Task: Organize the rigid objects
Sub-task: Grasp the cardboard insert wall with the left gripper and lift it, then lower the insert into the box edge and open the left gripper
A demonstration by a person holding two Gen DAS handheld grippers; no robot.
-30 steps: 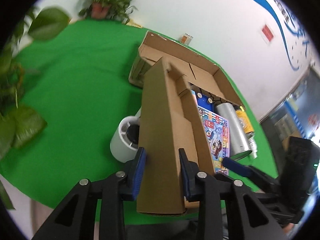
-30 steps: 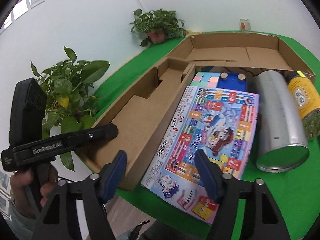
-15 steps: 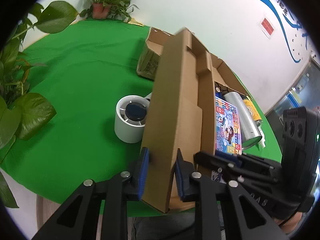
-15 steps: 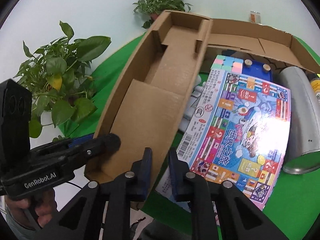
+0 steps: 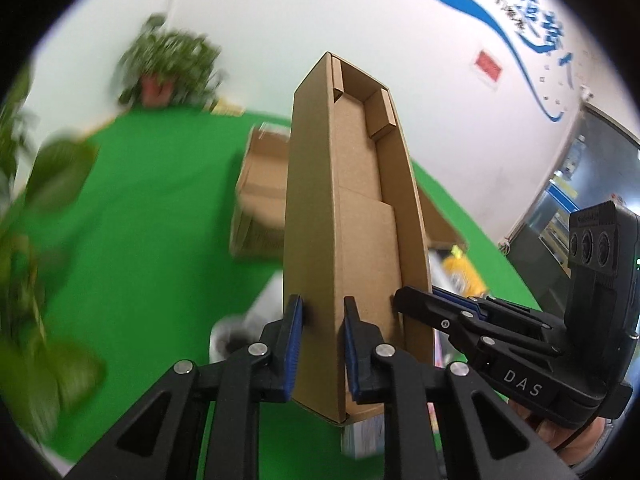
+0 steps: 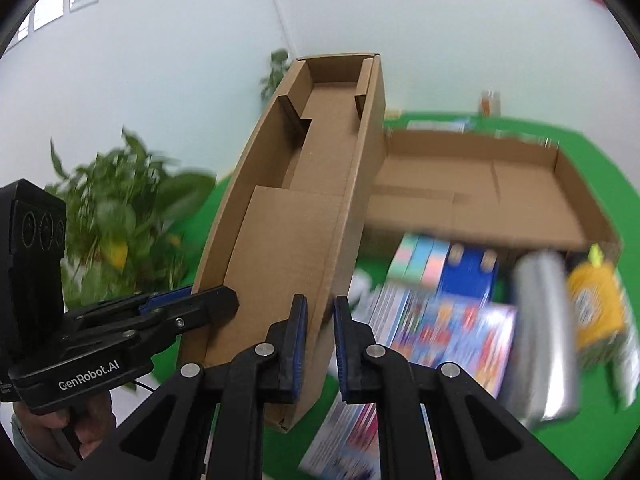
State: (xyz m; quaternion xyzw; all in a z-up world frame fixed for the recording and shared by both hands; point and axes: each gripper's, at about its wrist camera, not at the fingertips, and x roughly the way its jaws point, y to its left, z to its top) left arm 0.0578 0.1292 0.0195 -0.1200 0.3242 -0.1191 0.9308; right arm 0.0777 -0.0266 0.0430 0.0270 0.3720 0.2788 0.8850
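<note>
The cardboard tray (image 5: 352,208) is up in the air, above the green counter (image 5: 160,220). It is long and thin, and it is empty inside. Two grippers hold it at its near end. The left gripper (image 5: 320,340) has its blue fingers (image 5: 295,336) squeezed on the left side wall. The right gripper (image 6: 320,344) has its fingers (image 6: 299,340) squeezed on the right side wall. Two grips make sense here, I think, because the tray is long and floppy, and one grip at the end would let it twist or droop.

The tray's long side runs away from the cameras, from the fingers toward the far wall. Its far end is tipped up higher than the near end. Its open side faces up and a bit to the right.

Below it, to the right, lie a game box (image 6: 444,328), a silver can (image 6: 544,328) and a yellow jar (image 6: 596,312), all blurry. Behind them sits an open cardboard box (image 6: 472,196). A potted plant (image 6: 116,216) stands at the left. I think the tray is being moved somewhere, but I cannot tell where it will go.
</note>
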